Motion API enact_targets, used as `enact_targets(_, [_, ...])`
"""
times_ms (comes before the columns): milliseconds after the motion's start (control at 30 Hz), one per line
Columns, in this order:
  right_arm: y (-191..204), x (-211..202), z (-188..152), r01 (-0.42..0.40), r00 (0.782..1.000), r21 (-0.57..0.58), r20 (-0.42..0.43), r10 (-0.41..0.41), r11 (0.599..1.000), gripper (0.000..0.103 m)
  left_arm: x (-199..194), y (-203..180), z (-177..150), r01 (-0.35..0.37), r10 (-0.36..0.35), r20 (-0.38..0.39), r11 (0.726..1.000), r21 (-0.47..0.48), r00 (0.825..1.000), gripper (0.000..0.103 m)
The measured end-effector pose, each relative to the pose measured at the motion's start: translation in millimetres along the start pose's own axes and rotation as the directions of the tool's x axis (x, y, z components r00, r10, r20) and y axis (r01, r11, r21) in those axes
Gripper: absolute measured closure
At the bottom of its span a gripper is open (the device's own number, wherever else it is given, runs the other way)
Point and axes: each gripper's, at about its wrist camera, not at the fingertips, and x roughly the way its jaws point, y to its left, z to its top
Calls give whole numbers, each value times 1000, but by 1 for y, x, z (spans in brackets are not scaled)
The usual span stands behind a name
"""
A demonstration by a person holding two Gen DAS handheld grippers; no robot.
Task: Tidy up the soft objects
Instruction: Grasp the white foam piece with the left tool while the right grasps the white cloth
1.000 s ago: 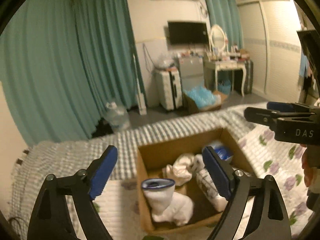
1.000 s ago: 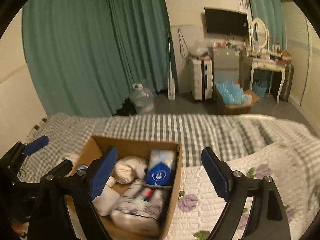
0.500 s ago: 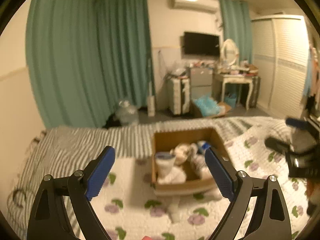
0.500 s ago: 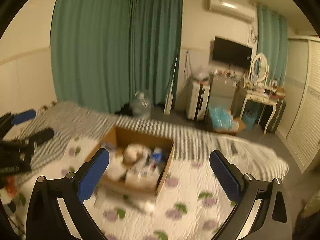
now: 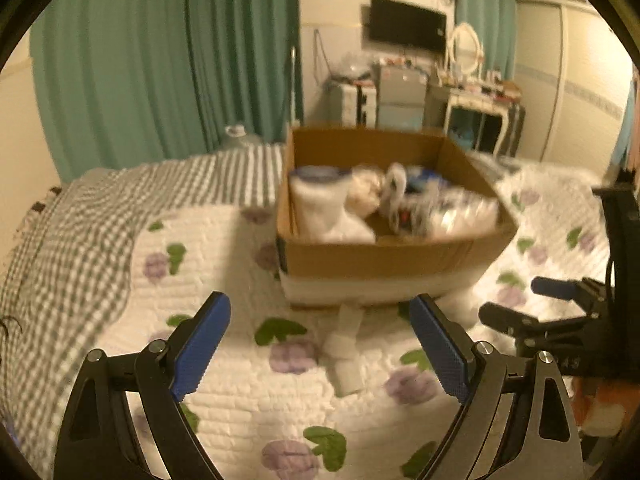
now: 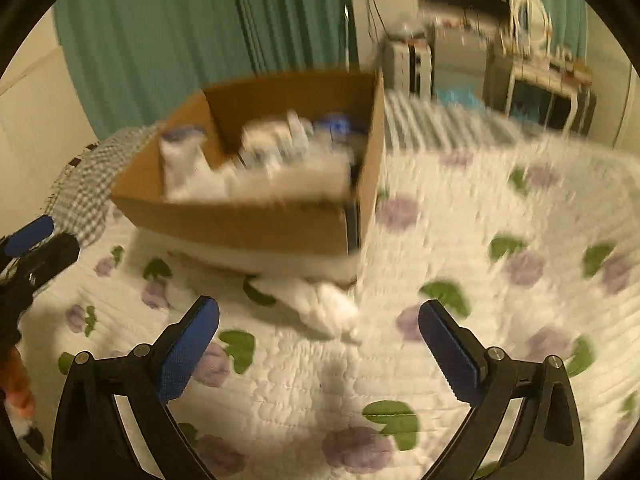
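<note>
A brown cardboard box (image 5: pixel 384 258) sits on the flowered quilt and holds several white and blue soft items, among them a white boot-shaped one (image 5: pixel 320 208). It also shows in the right wrist view (image 6: pixel 248 224), blurred. A white sock-like object (image 5: pixel 346 346) lies on the quilt in front of the box, also in the right wrist view (image 6: pixel 320 306). My left gripper (image 5: pixel 320 348) is open and empty just above it. My right gripper (image 6: pixel 320 354) is open and empty, low over the quilt near the same object.
The flowered quilt (image 5: pixel 224 264) covers the bed, with a grey checked blanket (image 5: pixel 80 232) to the left. Green curtains (image 5: pixel 160 60), a suitcase, a dressing table (image 5: pixel 476 108) and a TV stand beyond the bed. An orange furry thing (image 5: pixel 600 404) shows at the right edge.
Both grippers have dropped low toward the quilt in front of the box, from a higher, farther view. The white object on the quilt now lies close between the open fingers.
</note>
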Motion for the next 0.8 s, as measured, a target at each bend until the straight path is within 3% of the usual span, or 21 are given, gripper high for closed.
enact_targets(200, [0,39,-5,-8,997,35,-70,10,999,8,42,2,-27,16,-18,-97,1000,-23,995,10])
enact_targets(467, [7,73,-2,33,993,45,-115,-27,998,25,71,4,-42,34,-36,-150,999,-18,988,11])
enact_targets(567, [7,75,-1,69,993,36,-102,-65,997,41,76,2,-44,49,-52,-162,999,-22,985,11])
enact_targets(633, [6,74,-1,85,992,38,-93,-82,996,59,78,-1,-47,51,-52,-166,999,-14,985,12])
enact_targets(800, [-2,63,-4,66,996,81,-65,-61,995,64,80,-7,-51,64,-62,-179,998,3,982,12])
